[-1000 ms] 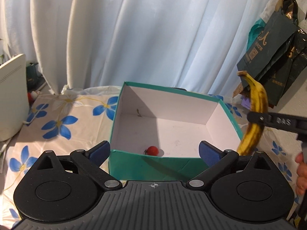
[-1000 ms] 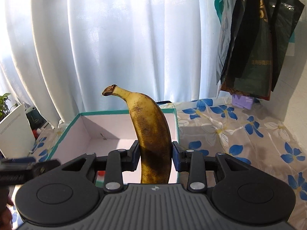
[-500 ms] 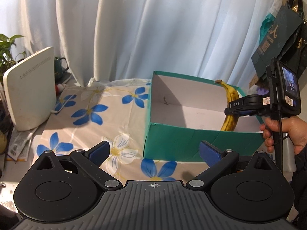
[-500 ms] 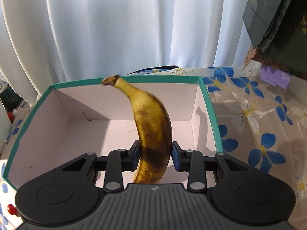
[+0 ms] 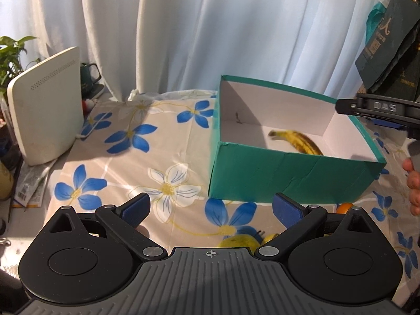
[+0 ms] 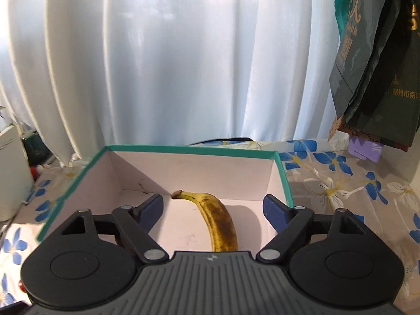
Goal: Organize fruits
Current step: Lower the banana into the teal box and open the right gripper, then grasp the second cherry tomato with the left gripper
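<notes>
Inside the green box (image 6: 284, 181) lies the banana (image 6: 219, 220), just released by the wide right claw (image 6: 213, 211).

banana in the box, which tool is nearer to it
Right. The right tool hangs open just above the banana inside the box, jaws just opened off it. The left tool is outside the box, short of its near wall.

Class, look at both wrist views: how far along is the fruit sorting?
Done: the banana lies inside the green box. In hand: nothing; the right gripper has just opened, its jaws clear of the banana, and the left gripper is open and empty. Left: an orange fruit and yellow fruit outside the box.
</notes>
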Demonstrator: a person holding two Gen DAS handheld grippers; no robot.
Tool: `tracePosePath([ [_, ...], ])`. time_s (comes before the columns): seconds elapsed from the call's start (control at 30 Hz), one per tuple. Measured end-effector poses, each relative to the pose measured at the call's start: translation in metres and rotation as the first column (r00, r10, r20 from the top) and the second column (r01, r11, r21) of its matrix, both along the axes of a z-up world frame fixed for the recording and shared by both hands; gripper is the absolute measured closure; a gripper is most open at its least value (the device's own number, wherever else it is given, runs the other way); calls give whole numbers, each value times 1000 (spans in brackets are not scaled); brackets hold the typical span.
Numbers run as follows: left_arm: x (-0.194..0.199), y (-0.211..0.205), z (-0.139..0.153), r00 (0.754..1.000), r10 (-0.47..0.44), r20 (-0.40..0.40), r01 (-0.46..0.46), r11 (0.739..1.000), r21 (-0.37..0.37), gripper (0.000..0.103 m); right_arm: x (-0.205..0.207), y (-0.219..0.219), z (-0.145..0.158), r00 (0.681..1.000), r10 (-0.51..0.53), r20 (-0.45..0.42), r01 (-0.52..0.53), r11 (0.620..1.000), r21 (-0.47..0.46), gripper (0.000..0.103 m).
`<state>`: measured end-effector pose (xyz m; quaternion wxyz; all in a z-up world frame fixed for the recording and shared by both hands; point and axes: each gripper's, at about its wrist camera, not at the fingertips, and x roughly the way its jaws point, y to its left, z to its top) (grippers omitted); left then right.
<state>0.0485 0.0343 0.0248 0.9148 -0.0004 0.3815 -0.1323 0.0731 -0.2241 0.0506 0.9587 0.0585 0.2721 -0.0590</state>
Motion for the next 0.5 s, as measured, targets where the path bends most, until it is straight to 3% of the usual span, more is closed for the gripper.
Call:
tracePosePath([
  [0.1, -1, 7, -7, 1000, 25, -7, -25, 1000, 13, 1, -49, 21, 3, 996, 50, 74, -53, 997, 47, 6],
  [0.23, -5, 17, -14, 997, 74, 28, -76, 995, 68, 1, -95, 46, -4, 992, 101, 78, -106, 993, 55, 5],
  [0.4, -5, 34, -25, 986, 133, 104, -144, 983, 115, 1, -123, 65, -10, 989, 127, 72, -129, 991, 31, 5],
  [0.5, 2, 43, -33, 984, 157, 87, -167, 978, 126, 1, -124, 66, -16, 993, 113, 43, -115, 993, 38, 5],
])
